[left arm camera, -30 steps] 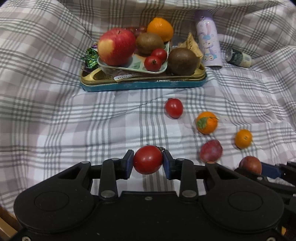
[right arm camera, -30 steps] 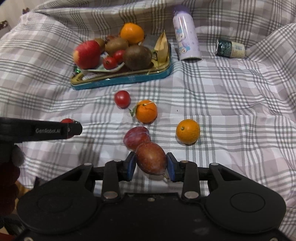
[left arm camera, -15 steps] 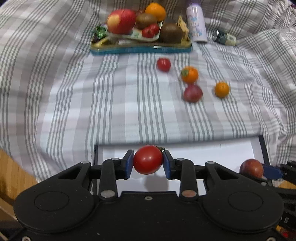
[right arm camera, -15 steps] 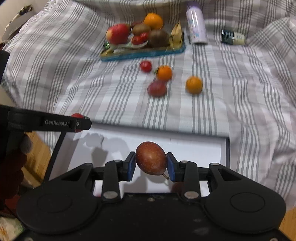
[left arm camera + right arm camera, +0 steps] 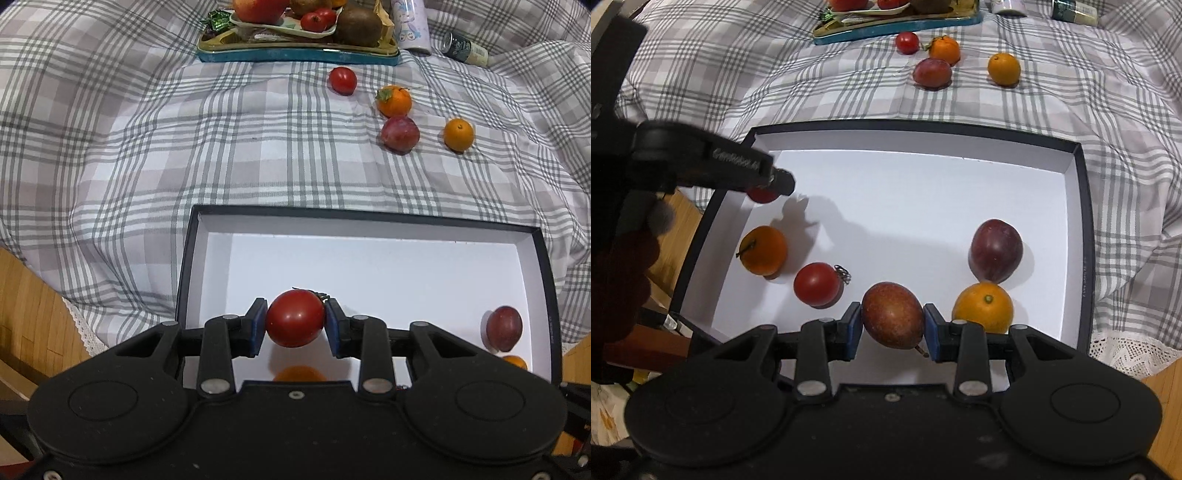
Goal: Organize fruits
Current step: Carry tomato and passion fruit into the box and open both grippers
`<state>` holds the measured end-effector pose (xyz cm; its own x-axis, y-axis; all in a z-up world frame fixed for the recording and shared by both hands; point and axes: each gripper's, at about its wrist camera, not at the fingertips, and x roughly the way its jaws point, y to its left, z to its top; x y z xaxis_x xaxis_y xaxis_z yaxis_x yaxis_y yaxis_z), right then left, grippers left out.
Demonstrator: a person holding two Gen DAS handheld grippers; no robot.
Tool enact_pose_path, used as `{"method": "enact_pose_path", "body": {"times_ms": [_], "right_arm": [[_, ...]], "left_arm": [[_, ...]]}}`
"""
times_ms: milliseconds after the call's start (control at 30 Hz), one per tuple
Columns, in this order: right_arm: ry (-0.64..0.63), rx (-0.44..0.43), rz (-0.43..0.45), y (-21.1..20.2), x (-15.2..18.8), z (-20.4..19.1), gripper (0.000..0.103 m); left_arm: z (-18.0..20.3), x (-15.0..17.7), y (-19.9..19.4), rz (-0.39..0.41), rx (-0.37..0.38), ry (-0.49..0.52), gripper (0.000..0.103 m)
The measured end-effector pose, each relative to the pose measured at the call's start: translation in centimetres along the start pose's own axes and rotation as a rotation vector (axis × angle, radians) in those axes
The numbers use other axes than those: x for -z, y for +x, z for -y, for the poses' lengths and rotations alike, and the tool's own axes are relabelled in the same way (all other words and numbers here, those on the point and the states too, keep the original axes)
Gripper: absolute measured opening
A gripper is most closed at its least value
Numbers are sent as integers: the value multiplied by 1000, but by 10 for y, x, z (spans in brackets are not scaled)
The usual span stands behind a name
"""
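Glossy smooth tomato (image 5: 294, 318), matt white-lined box (image 5: 1071, 206), soft checked cloth (image 5: 147, 147), wooden floor (image 5: 33, 314).

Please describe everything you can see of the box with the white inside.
The box is a shallow, open rectangular tray, probably cardboard, with thin dark outer walls and a plain white inside. It lies flat at the near edge of the checked cloth. Four fruits rest on its floor: a tangerine and a tomato on one side, a plum and an orange on the other. Both claws hang above it, each holding a fruit, and cast shadows on the floor. No lid is visible.
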<state>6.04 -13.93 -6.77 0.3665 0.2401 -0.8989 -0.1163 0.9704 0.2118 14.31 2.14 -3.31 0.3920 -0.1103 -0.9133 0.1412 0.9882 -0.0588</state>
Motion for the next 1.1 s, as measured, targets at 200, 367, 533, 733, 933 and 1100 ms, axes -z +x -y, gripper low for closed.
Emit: {"method": "enact_pose_path", "body": {"times_ms": [200,367,533,733,933,1100], "right_arm": [[-2,12,15,1,-4,-2,37],[3,13,12,2,-4,-2,37],[-1,11,12,3,-5,-3,37],[11,2,17,4,-7,-2,38],[13,-3,39,-1,-8,-2,37],[31,5,60,-6,-8,2,37]], "left_arm": [[3,0,1,9,-1,5,42],[1,1,2,0,1,-3,42],[-1,2,2,-3,-3,-14,42],[-2,1,-2,7,7,-29,42],[1,2,-5,14,-6,-19,42],[3,4,-9,16,-9,-14,42]]}}
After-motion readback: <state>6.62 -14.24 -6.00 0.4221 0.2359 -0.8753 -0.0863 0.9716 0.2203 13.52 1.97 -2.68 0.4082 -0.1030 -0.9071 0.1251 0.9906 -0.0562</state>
